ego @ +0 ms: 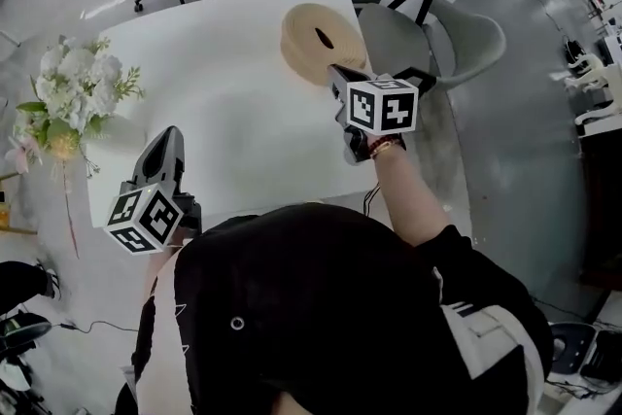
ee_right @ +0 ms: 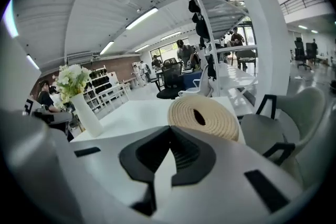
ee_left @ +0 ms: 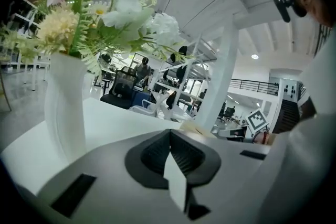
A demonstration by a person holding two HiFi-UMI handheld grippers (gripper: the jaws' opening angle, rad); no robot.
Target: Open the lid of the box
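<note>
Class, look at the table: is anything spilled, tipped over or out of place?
Nothing stands out. The woven box sits closed near the right edge of the table, and the vase of flowers stands upright near the left edge.

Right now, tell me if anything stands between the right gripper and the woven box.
Nothing visible does. The right gripper, jaws shut, points at the woven box close ahead; the flower vase stands far off at the table's left side.

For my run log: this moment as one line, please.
box: lid on | right gripper: shut, empty, near box | left gripper: shut, empty
</note>
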